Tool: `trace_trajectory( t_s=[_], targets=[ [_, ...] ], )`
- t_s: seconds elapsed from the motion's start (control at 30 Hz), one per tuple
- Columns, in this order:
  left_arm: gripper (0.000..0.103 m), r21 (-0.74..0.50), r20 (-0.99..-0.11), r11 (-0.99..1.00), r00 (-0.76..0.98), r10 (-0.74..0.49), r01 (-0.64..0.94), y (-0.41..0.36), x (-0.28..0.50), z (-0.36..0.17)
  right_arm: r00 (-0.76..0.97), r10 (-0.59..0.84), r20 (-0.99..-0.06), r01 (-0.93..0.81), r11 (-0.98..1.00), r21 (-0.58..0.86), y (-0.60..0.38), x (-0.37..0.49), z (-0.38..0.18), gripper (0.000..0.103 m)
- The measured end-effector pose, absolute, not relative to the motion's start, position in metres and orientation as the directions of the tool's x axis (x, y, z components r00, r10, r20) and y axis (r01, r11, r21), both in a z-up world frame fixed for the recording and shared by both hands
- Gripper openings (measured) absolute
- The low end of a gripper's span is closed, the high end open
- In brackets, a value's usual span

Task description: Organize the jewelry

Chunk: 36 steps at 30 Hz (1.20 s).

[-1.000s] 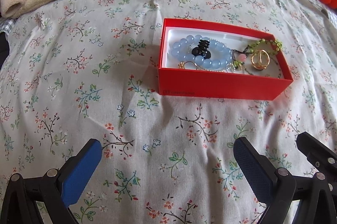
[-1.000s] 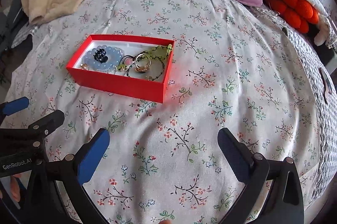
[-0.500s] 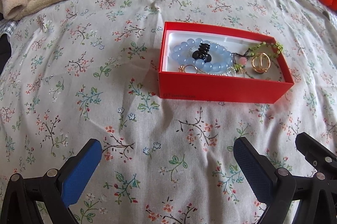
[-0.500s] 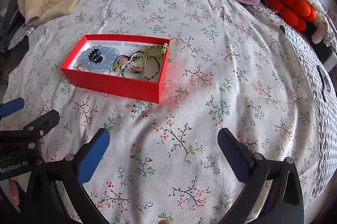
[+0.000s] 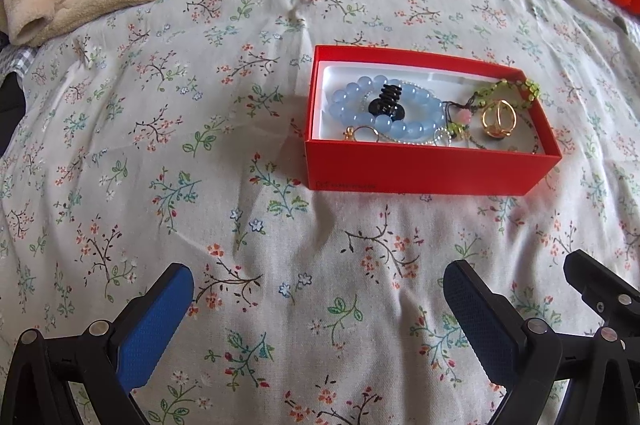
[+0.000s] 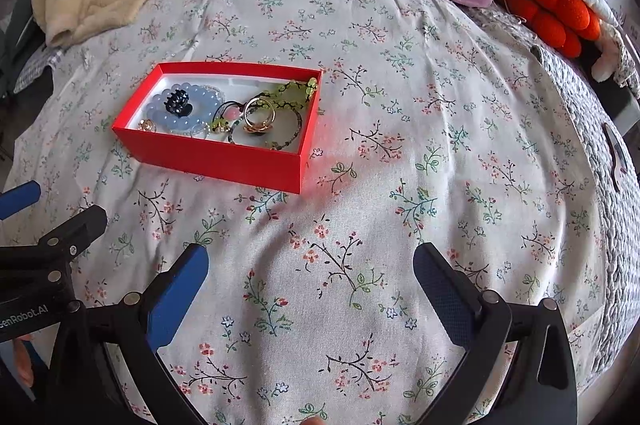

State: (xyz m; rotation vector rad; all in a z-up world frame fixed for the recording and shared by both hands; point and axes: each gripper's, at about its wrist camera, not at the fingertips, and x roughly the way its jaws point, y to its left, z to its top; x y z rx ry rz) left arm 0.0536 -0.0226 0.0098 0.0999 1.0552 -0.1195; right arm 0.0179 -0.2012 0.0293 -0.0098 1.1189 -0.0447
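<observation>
Two hand-held grippers hang over the floral bed point(image 6: 440, 129), the left hand-held gripper point(image 5: 318, 293) and right hand-held gripper point(image 6: 310, 269) both spread wide, holding nothing. Beyond them sits the red box point(image 5: 424, 169) (lid off), containing a blue bead bracelet point(image 5: 416, 123), black claw clip point(image 5: 386, 101) and gold ring point(image 5: 498, 119).
</observation>
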Motion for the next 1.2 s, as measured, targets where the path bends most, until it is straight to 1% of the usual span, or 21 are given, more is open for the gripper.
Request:
trace_trajectory(
  t_s=[1.2],
  targets=[
    [0.102,-0.002,-0.879,0.992,0.472,-0.063,0.129,-0.0198,0.0528,0.0123,0.44,-0.057,-0.896,0.056,0.998,-0.035,-0.2073,0.0178,0.0301,0.103]
  ],
)
